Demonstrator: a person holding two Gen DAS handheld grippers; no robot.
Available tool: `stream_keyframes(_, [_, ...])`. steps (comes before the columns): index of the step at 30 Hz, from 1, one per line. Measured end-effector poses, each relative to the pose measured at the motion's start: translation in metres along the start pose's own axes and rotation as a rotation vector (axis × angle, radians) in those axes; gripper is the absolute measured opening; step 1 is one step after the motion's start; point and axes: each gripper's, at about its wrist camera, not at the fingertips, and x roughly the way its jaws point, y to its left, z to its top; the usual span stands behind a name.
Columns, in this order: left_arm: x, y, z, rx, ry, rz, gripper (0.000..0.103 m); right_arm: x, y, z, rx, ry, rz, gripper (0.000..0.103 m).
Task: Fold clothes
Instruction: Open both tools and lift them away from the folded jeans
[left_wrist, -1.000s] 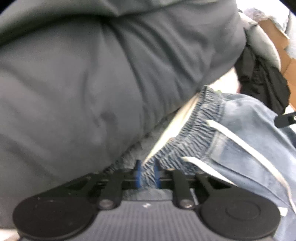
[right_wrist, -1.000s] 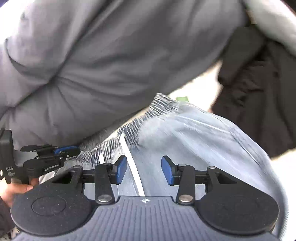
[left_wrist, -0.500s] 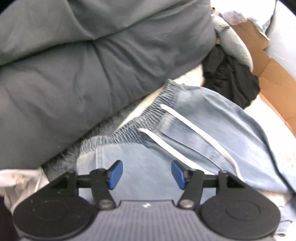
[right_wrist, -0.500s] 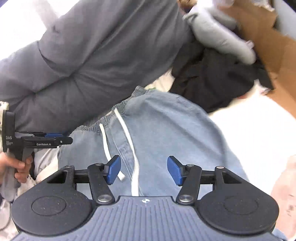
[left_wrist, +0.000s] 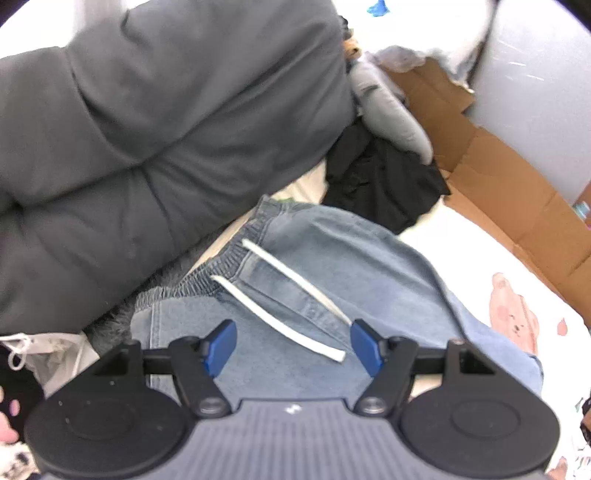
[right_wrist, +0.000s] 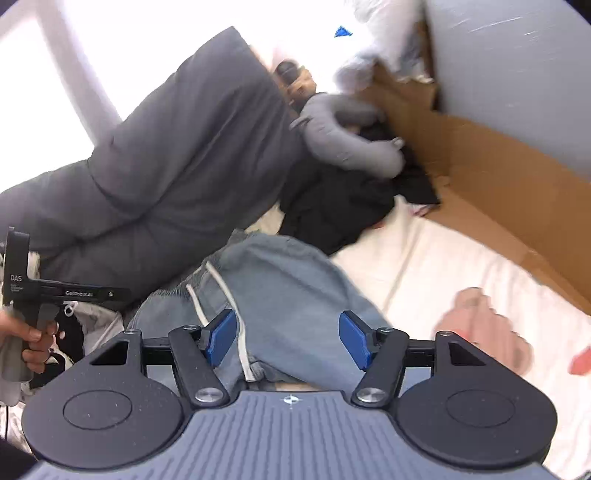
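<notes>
Light blue denim trousers with an elastic waistband and white drawstrings lie folded on a white printed sheet, waistband against a big grey duvet. My left gripper hovers above them, open, nothing between its blue pads. The right wrist view shows the same trousers below my right gripper, which is open too and holds nothing. At the left edge of that view a hand holds the left gripper's black body.
A bulky grey duvet fills the left and back. A black garment and a grey one are heaped behind the trousers. Flattened cardboard lines the right side by a grey wall. White sheet with pink prints lies at the right.
The left gripper let go of the trousers' waistband and opened. Both grippers pulled back and up from the trousers, so more of the bed and the cardboard shows.
</notes>
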Motion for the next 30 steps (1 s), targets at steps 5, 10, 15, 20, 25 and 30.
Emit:
stream_keyframes(5, [-0.046, -0.025, 0.008, 0.032, -0.016, -0.017, 0.071, -0.063, -0.006, -0.006, 0.011, -0.049, -0.048, 0.071])
stream_keyframes(10, [-0.090, -0.045, 0.019, 0.056, -0.036, -0.064, 0.078, -0.121, -0.012, -0.015, -0.002, -0.075, -0.094, 0.075])
stream_keyframes(15, [-0.135, -0.067, 0.033, 0.090, -0.075, -0.100, 0.082, -0.171, -0.021, -0.022, 0.006, -0.103, -0.120, 0.077])
stream_keyframes(20, [-0.155, -0.090, 0.040, 0.123, -0.099, -0.132, 0.089, -0.203, -0.034, -0.032, 0.005, -0.136, -0.141, 0.082])
stream_keyframes(25, [-0.152, -0.114, 0.043, 0.161, -0.103, -0.168, 0.089, -0.216, -0.053, -0.038, 0.054, -0.158, -0.161, 0.082])
stream_keyframes(30, [-0.134, -0.136, 0.046, 0.211, -0.079, -0.203, 0.089, -0.221, -0.078, -0.059, 0.092, -0.180, -0.166, 0.082])
